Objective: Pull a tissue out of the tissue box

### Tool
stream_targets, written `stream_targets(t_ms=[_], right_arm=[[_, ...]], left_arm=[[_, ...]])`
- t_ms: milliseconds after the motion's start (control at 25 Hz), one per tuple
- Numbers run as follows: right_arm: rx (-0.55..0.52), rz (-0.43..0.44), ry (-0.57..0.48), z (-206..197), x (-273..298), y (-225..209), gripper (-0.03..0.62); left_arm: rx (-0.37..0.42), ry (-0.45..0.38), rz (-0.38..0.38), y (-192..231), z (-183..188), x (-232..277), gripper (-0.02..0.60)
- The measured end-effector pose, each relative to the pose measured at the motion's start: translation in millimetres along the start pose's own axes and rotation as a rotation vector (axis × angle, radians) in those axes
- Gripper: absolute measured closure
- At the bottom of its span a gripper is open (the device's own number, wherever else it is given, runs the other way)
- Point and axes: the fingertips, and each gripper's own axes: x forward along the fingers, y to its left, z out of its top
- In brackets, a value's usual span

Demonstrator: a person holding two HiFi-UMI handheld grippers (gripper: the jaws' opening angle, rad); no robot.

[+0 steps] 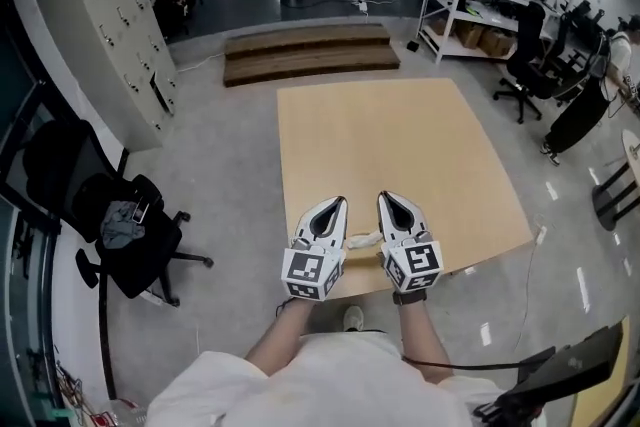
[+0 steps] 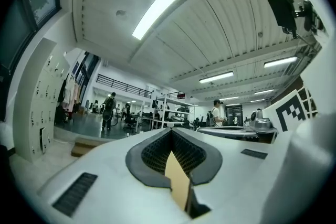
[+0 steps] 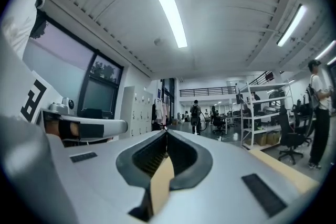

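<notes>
At the table's [image 1: 400, 135] 6 o'clock edge, left gripper [image 1: 338, 205] and right gripper [image 1: 386, 201] are side by side, jaws together, a pale scrap [image 1: 362, 240] between them; their cubes [image 1: 312, 273] show black square markers.

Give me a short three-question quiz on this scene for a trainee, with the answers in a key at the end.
1. True or false: a tissue box stands in the middle of the wooden table.
2. Multiple choice: the left claw and the right claw are
A) both wide open
B) both shut with nothing between the jaws
C) both shut on a tissue
3. Short answer: what lies on the black office chair to the left of the table?

Key:
1. False. The middle of the table is bare wood.
2. B.
3. A grey cloth.
</notes>
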Motion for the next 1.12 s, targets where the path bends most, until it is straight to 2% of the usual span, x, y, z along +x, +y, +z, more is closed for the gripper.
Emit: stream_targets(t_ms=[160, 360, 520, 760, 920, 1120], right_arm=[[0.030, 0.055, 0.040, -17.2, 4.0, -36.3, 0.591], [0.109, 0.076, 0.108, -46.2, 13.4, -75.4, 0.591], [0.126, 0.117, 0.150, -68.8, 35.2, -74.5, 0.591], [0.146, 0.149, 0.249, -109.9, 50.7, -75.5, 0.591], [0.145, 0.183, 0.363, -146.3, 55.2, -67.3, 0.591], [0.152, 0.281, 0.535, -194.2, 58.0, -53.3, 0.589]], left_arm=[[0.000, 0.052, 0.064, -10.3, -19.9, 28.8, 0.583], [-0.001, 0.123, 0.122, -12.7, -40.3, 49.2, 0.583], [0.000, 0.173, 0.151, 10.4, -63.3, 58.7, 0.583], [-0.017, 0.259, 0.141, 15.4, -103.6, 65.2, 0.583], [-0.032, 0.315, 0.133, 22.3, -128.7, 64.4, 0.583], [-0.045, 0.374, 0.115, 24.2, -151.2, 68.7, 0.583]])
